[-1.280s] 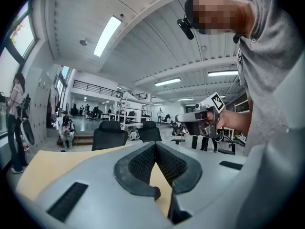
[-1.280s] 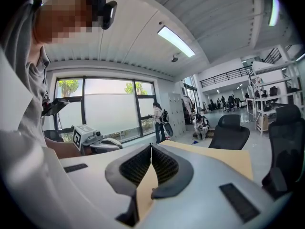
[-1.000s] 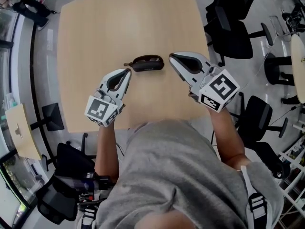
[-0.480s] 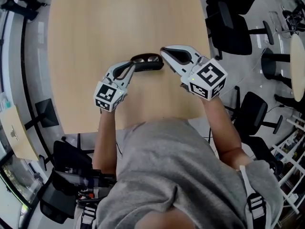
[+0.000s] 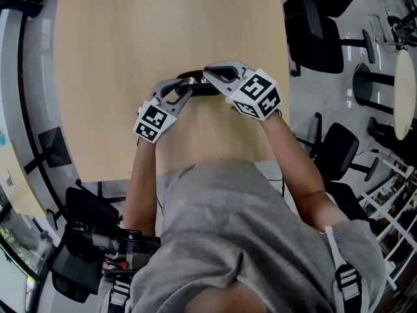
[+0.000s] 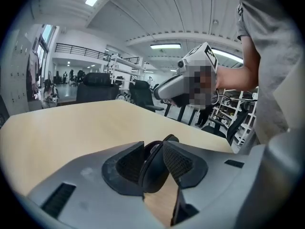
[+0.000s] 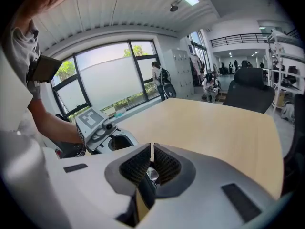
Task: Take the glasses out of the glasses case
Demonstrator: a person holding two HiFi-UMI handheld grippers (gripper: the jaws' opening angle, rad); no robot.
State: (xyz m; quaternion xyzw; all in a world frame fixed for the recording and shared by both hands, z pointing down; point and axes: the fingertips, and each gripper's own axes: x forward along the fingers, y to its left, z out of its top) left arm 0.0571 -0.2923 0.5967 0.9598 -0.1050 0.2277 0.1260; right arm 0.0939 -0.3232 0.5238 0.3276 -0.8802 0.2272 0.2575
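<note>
Two grippers meet over one glasses case (image 5: 204, 90) near the middle of the single wooden table (image 5: 117, 38) in the head view. The left gripper (image 5: 189, 88) comes at the case from the left and the right gripper (image 5: 208, 73) from the right, each carrying one marker cube. They cover most of the case, so only a dark sliver shows, and the glasses cannot be made out. At least three black office chairs (image 5: 319, 41) stand off the table's right edge, partly cut off by the frame.

One rounded dark end of the case fills the left gripper view. It sits between the two ribbed pads (image 6: 129, 165), which close on it from both sides.

One small shiny metal tab (image 7: 152, 174) shows in the right gripper view, pinched between jaws drawn almost together. A dark shape below it is hard to identify. The left gripper's cube (image 7: 90, 119) shows beyond.
</note>
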